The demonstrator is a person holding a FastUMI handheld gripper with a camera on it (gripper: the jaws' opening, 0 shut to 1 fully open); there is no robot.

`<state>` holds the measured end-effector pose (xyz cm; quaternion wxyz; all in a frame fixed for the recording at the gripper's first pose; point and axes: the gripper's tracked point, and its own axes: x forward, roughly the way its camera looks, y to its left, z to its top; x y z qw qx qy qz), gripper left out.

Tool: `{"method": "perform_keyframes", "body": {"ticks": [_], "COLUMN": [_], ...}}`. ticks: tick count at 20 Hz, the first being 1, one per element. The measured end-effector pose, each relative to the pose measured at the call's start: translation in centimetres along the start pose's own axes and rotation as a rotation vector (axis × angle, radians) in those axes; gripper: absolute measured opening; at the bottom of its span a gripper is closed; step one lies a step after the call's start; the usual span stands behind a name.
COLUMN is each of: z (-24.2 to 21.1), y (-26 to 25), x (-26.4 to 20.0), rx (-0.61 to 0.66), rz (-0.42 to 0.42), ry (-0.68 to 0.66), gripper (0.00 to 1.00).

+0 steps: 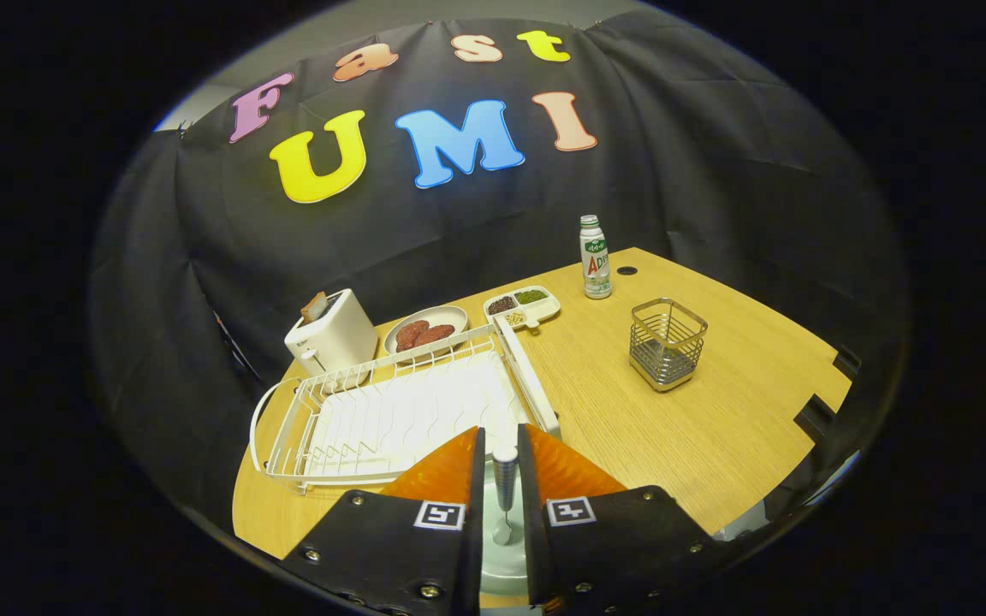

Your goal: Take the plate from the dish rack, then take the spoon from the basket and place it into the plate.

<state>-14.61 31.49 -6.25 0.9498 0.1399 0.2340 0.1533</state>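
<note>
My gripper [501, 438] is shut on a metal spoon [505, 479]. The ribbed handle runs forward between the fingers and the small bowl end points back toward me. Right under the spoon, showing through the gap between the fingers, lies a pale green plate [501, 575] on the wooden table. Just beyond the fingers to the left stands the white wire dish rack [390, 411] with nothing in it. The square wire basket [667, 344] stands farther off to the right, with nothing visible inside it.
Behind the rack stand a white toaster [332, 335] with bread in it, a plate of red meat slices [426, 330] and a white divided tray of grains [522, 306]. A white bottle [596, 258] stands at the far table edge. Bare tabletop [715, 428] lies around the basket.
</note>
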Motion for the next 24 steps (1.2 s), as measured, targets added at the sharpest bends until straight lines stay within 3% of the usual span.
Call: {"method": "perform_keyframes", "body": {"ticks": [14, 24], "z": [5.9, 19.6], "y": [-0.4, 0.7], "x": [0.0, -2.7], "rx": [0.017, -0.109], "rz": [-0.006, 0.043], "ry": [-0.092, -0.358], "gripper": [0.2, 0.2]}}
